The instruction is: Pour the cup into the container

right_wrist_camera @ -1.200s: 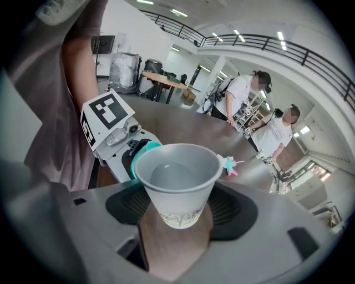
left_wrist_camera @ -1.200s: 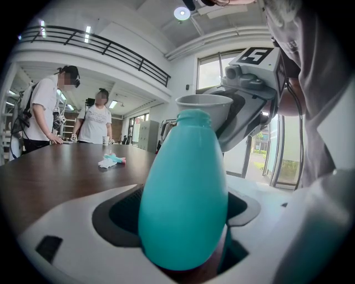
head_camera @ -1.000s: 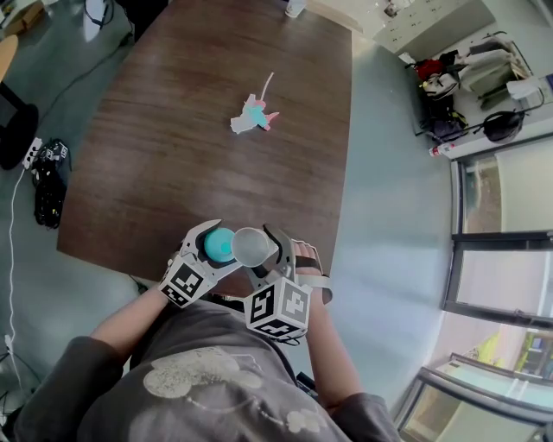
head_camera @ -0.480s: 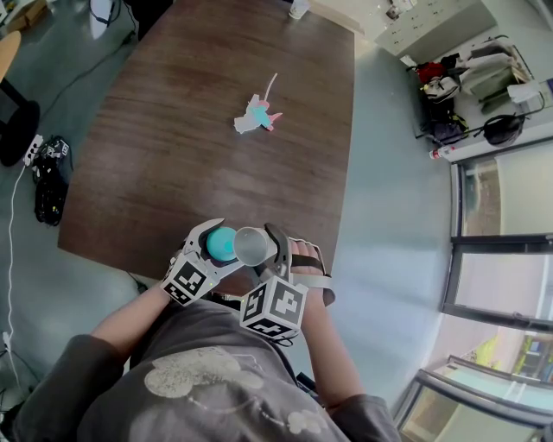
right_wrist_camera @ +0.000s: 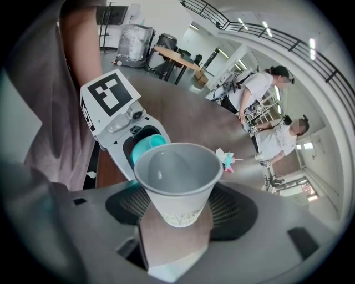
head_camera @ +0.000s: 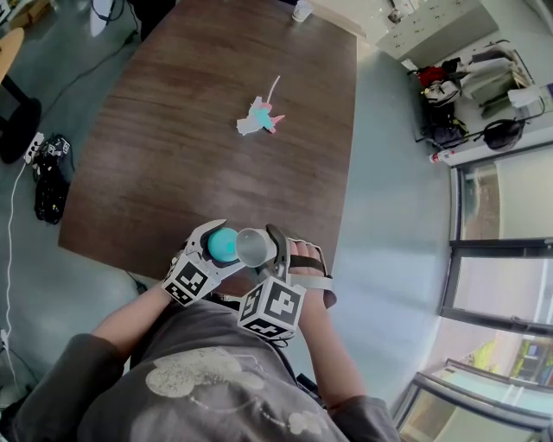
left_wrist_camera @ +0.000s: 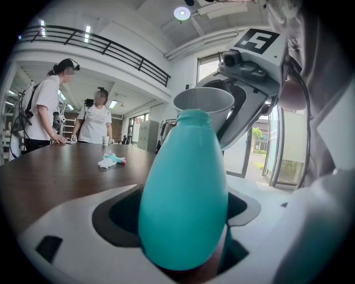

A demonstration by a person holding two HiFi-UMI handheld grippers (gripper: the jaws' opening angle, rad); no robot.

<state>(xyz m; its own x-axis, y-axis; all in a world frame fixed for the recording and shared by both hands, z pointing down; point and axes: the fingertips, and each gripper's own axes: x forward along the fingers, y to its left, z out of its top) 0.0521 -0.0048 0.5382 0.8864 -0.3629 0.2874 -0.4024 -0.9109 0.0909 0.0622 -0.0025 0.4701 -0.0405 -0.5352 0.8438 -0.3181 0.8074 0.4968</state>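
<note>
My left gripper (head_camera: pixel 216 243) is shut on a teal bottle-shaped container (head_camera: pixel 221 244), held just over the near edge of the table. In the left gripper view the container (left_wrist_camera: pixel 184 199) stands upright between the jaws, its narrow mouth at the top. To its right, my right gripper (head_camera: pixel 259 250) is shut on a white paper cup (head_camera: pixel 254 247). The cup (left_wrist_camera: pixel 204 106) sits right behind the container's mouth, its rim slightly higher. In the right gripper view the cup (right_wrist_camera: pixel 177 180) shows a grey inside with no contents I can make out, and the container (right_wrist_camera: pixel 145 146) is just beyond it.
The long brown table (head_camera: pixel 199 147) carries a small pink, teal and white object (head_camera: pixel 259 116) in its middle and a white cup (head_camera: pixel 301 10) at the far end. Two people (left_wrist_camera: pixel 44 111) stand at that far end. Cables (head_camera: pixel 47 181) lie on the floor to the left, bags (head_camera: pixel 445 95) to the right.
Almost nothing: cup and container stay side by side in the grippers. The right gripper's marker cube has drifted slightly to the left.
</note>
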